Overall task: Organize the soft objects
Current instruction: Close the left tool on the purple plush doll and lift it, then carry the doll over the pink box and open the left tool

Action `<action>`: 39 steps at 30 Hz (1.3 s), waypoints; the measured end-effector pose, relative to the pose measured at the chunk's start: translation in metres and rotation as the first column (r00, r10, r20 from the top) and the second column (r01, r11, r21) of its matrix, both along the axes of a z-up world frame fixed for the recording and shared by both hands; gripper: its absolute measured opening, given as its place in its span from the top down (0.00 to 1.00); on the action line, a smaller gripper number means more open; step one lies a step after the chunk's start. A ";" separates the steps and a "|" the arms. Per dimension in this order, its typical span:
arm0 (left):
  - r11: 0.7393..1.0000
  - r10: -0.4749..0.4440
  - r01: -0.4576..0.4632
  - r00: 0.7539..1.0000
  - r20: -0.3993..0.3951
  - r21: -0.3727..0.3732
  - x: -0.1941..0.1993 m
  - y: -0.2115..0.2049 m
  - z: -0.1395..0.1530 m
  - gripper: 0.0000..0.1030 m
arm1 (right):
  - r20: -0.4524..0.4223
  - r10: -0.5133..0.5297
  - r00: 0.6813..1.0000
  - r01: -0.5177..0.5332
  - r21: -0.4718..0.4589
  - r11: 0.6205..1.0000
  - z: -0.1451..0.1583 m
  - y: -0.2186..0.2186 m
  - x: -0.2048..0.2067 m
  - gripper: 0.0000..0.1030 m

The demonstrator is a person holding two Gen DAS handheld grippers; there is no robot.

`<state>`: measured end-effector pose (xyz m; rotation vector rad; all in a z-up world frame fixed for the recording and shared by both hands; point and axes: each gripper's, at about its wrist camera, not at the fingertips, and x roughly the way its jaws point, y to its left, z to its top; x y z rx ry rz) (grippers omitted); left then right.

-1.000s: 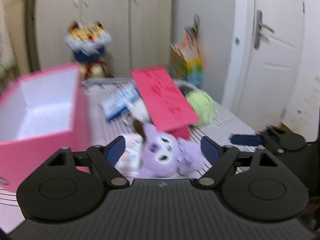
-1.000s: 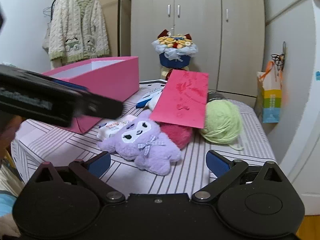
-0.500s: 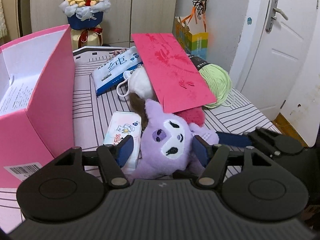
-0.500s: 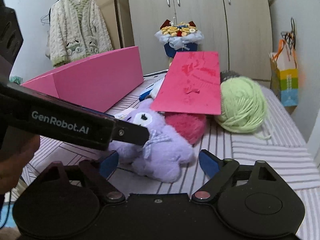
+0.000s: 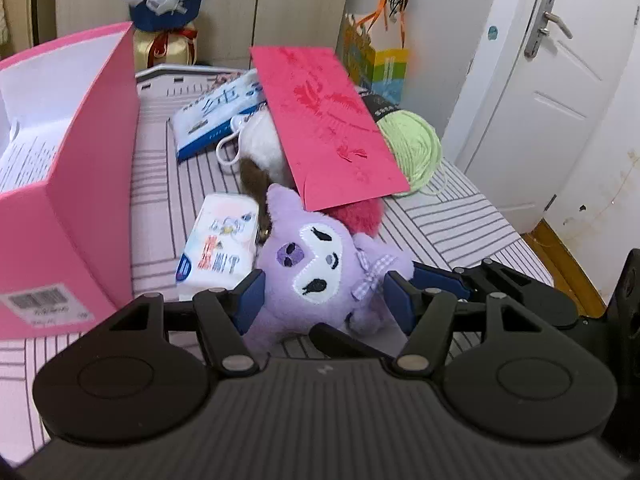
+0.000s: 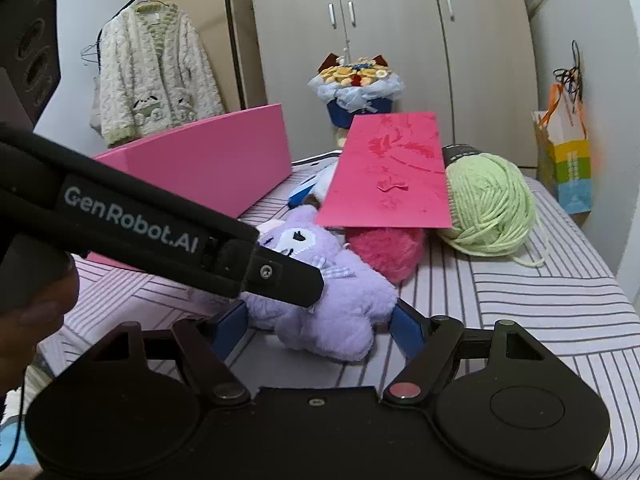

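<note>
Now pink box holds paper, left claw just clamped purple plush, right claw closing round it.

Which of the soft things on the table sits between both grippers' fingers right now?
The purple plush toy. The pink fuzzy ball and green yarn ball lie farther back, under and beside the red envelope.

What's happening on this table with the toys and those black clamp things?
A person is tidying soft things using two hand-held grippers. Both the left gripper and the right gripper have their jaws around the purple plush toy, which lies on the striped tablecloth; the jaws have just been closing, and a firm grip isn't clear yet. An open pink box stands beside it. A red plush and a green yarn ball wait under and beside a red envelope.
</note>
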<state>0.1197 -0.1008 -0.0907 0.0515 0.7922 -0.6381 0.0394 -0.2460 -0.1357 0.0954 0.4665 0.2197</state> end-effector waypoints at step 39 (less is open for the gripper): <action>0.998 0.063 -0.063 0.998 -0.009 -0.010 -0.063 0.126 0.111 0.35 | -0.130 0.335 0.933 -0.347 -0.085 0.934 0.127 0.093 -0.014 0.22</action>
